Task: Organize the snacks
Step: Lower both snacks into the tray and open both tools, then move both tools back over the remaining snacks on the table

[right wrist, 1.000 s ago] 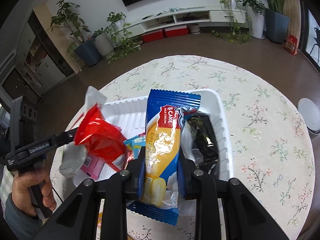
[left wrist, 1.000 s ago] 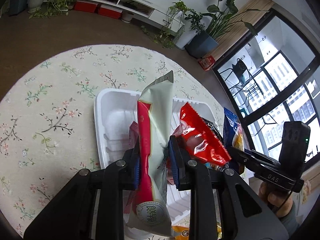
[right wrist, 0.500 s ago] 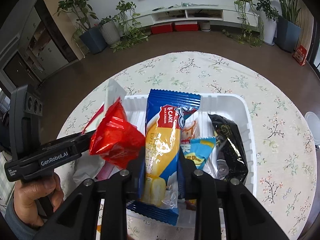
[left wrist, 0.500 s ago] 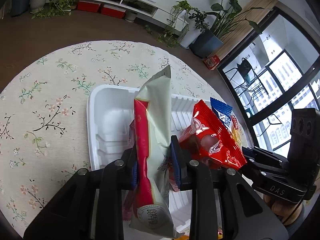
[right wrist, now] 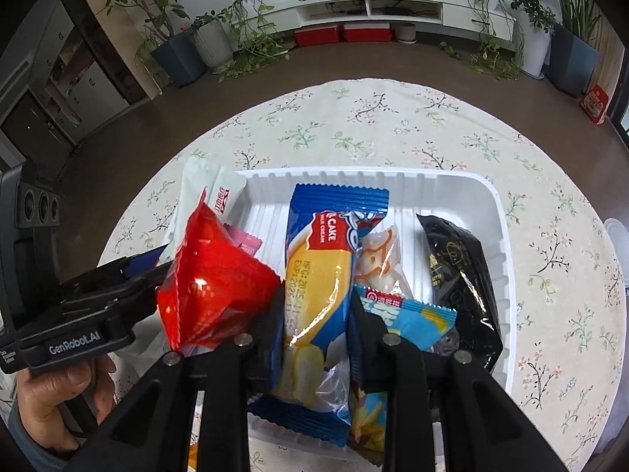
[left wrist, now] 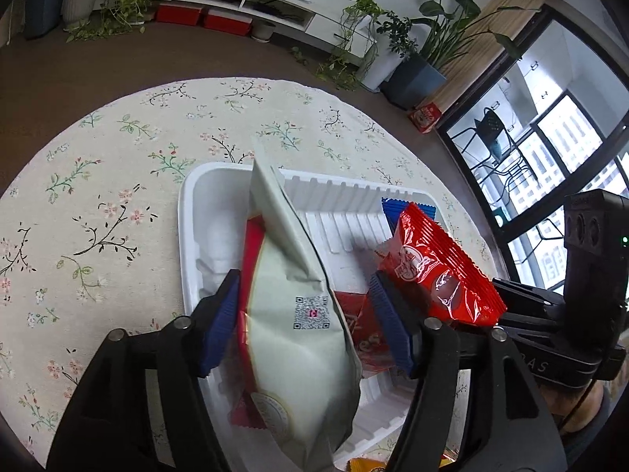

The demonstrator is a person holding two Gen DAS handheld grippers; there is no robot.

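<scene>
A white plastic tray [left wrist: 346, 192] sits on the floral tablecloth. My left gripper [left wrist: 304, 291] hangs over the tray's left end, its jaws opening. A pale green and red packet [left wrist: 291, 314] stands between the blue pads, and neither pad presses on it. My right gripper [right wrist: 316, 299] is shut on a blue and yellow cake packet [right wrist: 322, 259] over the middle of the tray. A shiny red packet [right wrist: 212, 287] is propped between the two grippers. Black [right wrist: 460, 275], light blue [right wrist: 405, 310] and orange-white [right wrist: 379, 259] packets lie in the tray's right half.
The round table [left wrist: 98, 216] has bare cloth to the left and beyond the tray. A white lid [right wrist: 619, 236] lies at its right edge. An orange packet [left wrist: 365, 464] peeks out below the tray. A hand [right wrist: 51, 389] holds the left gripper's handle. Brown floor and potted plants surround the table.
The left jaws have spread away from the pale green packet, which now leans loose between them. The right gripper has shifted over the tray with the cake packet still in it.
</scene>
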